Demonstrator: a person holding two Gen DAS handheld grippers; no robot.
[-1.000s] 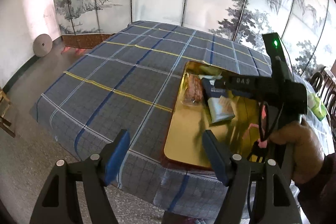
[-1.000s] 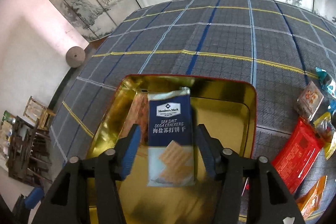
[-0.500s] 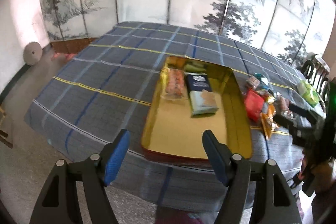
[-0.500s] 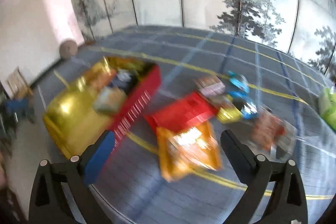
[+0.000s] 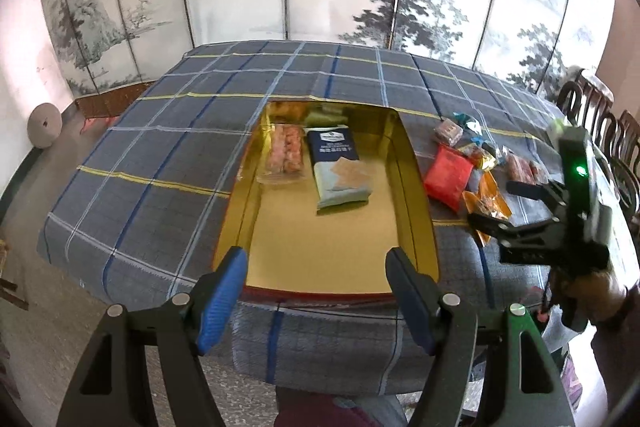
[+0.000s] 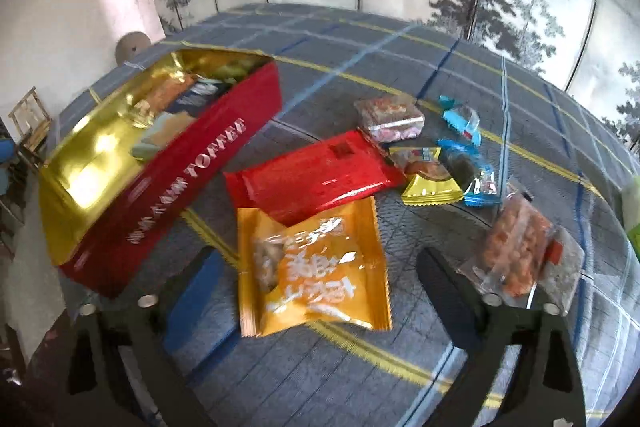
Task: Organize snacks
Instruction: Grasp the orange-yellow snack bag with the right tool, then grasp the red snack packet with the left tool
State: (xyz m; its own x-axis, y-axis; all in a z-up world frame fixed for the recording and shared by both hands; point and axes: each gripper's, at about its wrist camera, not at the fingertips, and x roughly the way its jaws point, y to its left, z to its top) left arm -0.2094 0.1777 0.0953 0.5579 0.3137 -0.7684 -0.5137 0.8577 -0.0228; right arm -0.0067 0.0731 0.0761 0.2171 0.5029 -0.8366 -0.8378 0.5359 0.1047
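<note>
The right gripper (image 6: 320, 279) hangs tilted down over the orange snack packet (image 6: 316, 265), which lies flat on the bench (image 6: 400, 67) squarely between its fingers (image 6: 448, 283). The jaws are closing but the pads do not yet touch the wrapper. The packet's long axis runs roughly across the gap, and it overlaps the red packet (image 6: 312, 175) behind it. The toffee tin (image 6: 168, 179) sits just left of the orange packet. The left gripper (image 5: 316, 287), fingers wide and empty, hovers over the tin's near rim, farther from the orange packet.
</note>
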